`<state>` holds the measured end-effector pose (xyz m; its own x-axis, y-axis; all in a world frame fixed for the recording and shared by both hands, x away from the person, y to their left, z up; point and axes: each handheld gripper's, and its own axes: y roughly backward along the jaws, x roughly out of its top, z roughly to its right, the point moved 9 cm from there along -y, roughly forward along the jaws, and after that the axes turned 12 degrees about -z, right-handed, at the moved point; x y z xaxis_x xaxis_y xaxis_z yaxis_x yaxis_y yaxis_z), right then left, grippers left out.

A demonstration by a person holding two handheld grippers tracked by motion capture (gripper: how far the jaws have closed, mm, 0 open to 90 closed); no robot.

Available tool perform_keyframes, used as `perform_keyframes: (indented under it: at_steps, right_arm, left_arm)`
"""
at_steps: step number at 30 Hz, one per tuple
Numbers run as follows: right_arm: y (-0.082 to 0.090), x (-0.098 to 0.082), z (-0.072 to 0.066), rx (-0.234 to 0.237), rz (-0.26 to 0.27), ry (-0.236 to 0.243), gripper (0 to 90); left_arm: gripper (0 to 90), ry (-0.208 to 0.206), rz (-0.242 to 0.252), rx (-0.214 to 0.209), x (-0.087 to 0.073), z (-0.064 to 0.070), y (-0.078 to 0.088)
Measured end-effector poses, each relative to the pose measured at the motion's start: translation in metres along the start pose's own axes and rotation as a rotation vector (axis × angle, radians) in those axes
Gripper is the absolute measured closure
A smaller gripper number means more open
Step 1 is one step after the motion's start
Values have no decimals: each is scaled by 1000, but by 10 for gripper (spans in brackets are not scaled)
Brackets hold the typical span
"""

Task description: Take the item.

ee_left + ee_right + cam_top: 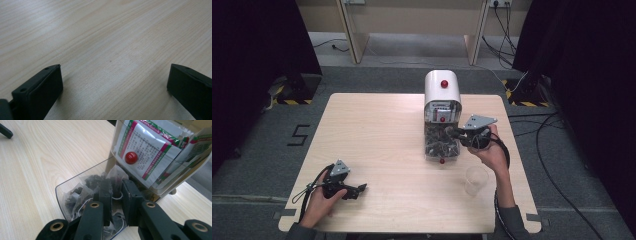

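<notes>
A white dispenser box (442, 90) with red knobs stands at the table's far middle. Its clear drawer (430, 150) is pulled out toward me and holds several tea bags. My right gripper (451, 132) reaches over the drawer from the right. In the right gripper view it (116, 187) is shut on one pyramid tea bag (115, 174), held a little above the heap in the drawer (62, 192). My left gripper (361, 188) rests on the table at the near left. Its jaws (115, 72) stand wide open over bare wood.
A clear plastic cup (476, 179) stands upright near the right forearm, in front of the drawer. Printed packets (150, 152) fill the dispenser's window behind a red knob (131, 157). The wooden table (382, 130) has free room at left and centre.
</notes>
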<state>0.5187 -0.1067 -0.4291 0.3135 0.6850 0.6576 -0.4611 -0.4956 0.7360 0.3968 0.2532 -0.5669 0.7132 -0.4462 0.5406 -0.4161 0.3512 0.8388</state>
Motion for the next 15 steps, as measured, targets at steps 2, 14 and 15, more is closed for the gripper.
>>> perform_keyframes:
  at_steps: [2, 14, 15]
  right_arm:
    - [4, 1, -2, -1, 2, 3, 796]
    - [15, -4, 0, -14, 10, -5, 796]
    - [17, -5, 0, -19, 10, -10, 796]
  left_arm:
    - [0, 0, 0, 0, 0, 0, 0]
    - [0, 0, 0, 0, 0, 0, 0]
    - [0, 0, 0, 0, 0, 0, 0]
